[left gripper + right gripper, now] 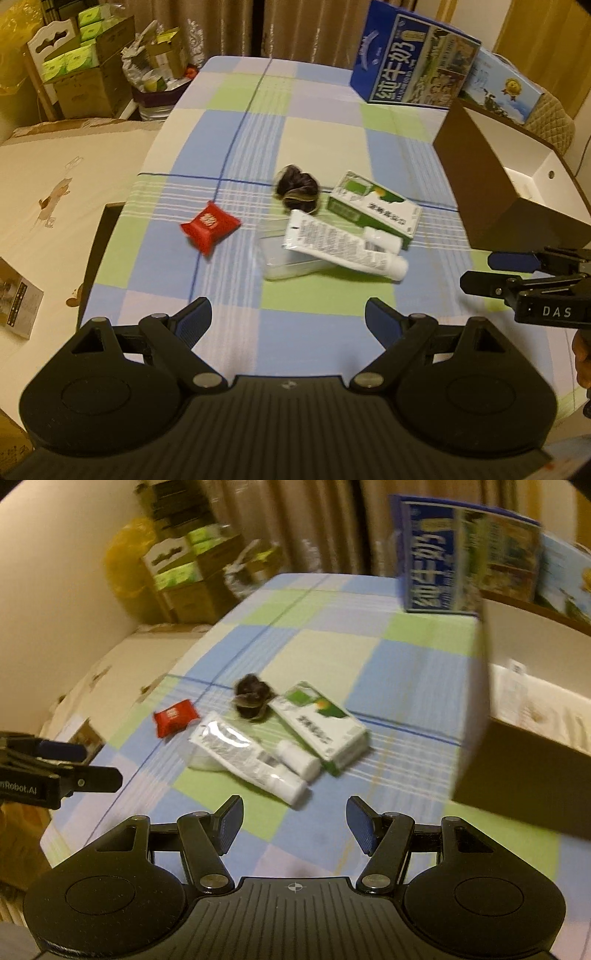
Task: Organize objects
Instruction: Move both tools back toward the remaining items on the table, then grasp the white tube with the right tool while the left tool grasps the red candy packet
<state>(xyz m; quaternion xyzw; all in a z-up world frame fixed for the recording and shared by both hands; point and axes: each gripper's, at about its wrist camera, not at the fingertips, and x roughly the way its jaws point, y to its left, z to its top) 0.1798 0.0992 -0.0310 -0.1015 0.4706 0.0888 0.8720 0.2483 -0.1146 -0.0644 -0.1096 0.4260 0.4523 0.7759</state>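
Both jaws are seen spread wide, and nothing is held between them. On the left gripper (288,325) the blue pads are far apart above the checked tablecloth (317,129), and the same is noted for the right gripper (295,821) (its picture is blurred).

Ahead of the left jaws, a little to the left, a red packet (209,226) is laid alone on the cloth. Straight ahead a white tube (343,245) is placed across a clear plastic case (284,258), with its cap toward the right. Just behind the tube a green and white carton (373,208) is found, and a small white bottle (382,239) is leaned against it. A dark hair tie (297,188) is seen beyond the tube, touching the carton's left end.

To the right of the jaws an open brown box (498,177) with a white inside is stood. Far ahead a blue milk carton (413,59) is set upright.

Seen from the right wrist, the tube (251,757) is lying nearest in front of the jaws.
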